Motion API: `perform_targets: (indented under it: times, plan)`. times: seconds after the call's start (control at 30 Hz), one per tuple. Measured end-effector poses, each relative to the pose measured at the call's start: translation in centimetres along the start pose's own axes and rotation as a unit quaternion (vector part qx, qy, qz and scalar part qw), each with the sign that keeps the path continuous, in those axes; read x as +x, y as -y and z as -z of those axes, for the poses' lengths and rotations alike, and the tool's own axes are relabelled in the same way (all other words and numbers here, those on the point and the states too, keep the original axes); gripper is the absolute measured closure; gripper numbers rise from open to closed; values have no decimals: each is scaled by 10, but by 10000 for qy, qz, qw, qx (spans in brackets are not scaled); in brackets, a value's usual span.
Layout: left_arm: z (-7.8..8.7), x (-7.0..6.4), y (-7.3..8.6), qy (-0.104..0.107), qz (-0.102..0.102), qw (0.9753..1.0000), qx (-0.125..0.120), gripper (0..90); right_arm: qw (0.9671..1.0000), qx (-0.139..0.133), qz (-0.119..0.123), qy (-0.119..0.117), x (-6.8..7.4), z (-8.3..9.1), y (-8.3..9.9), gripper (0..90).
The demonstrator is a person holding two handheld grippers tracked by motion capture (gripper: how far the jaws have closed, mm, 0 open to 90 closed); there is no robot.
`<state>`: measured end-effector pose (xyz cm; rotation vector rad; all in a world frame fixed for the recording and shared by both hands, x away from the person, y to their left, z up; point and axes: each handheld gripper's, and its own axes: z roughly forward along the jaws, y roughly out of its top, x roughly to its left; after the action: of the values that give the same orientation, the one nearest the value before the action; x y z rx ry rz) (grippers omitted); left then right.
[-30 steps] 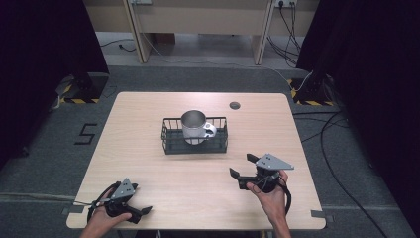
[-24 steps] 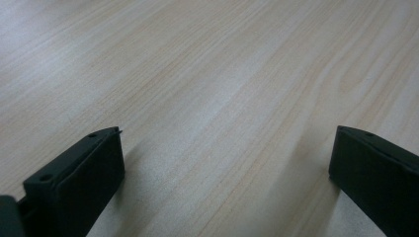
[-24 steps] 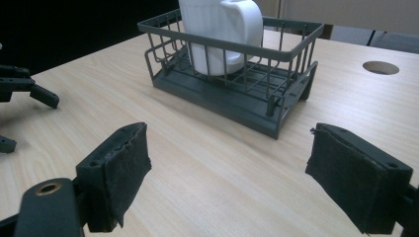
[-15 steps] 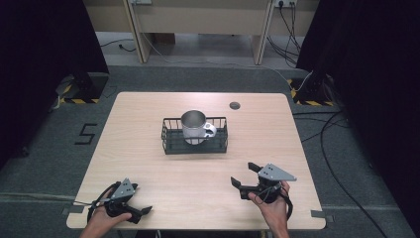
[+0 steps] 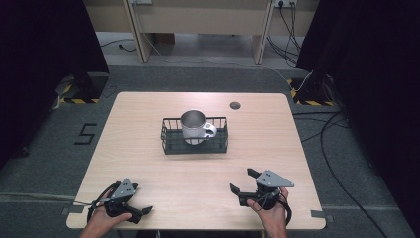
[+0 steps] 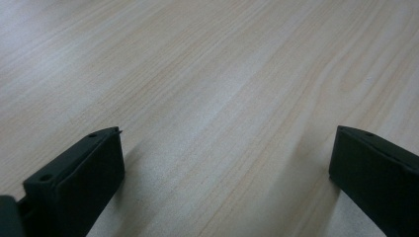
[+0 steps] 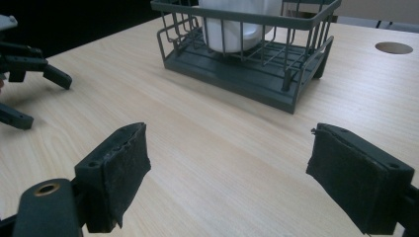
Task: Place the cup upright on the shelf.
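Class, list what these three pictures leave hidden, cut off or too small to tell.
- Mug: right gripper view, its upper part cut off by the top edge.
- Inside of the mug: high view, too small to tell what it holds.
- Basket floor under the mug: hidden by the mug.
- Person: high view, cut off by the bottom edge beyond the hands.

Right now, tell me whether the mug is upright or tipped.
Upright: the metal mug stands in the wire basket, its open mouth facing up.

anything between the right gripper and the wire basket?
Nothing: bare table runs from the open right gripper to the wire basket holding the metal mug, per the right gripper view.
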<state>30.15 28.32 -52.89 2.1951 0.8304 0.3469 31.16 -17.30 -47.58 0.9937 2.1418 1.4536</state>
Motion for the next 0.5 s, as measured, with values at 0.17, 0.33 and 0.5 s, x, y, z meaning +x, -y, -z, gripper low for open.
perform_targets:
  times: [0.17,0.33,0.5]
  plan:
    - [0,0,0,1,0,10000,1,0,10000,85,26,-10,4,0,4,151]
    - [0,0,0,-1,0,10000,0,0,9997,206,73,89,6,0,9,151]
    - [0,0,0,0,0,10000,1,0,9994,297,120,157,7,3,15,152]
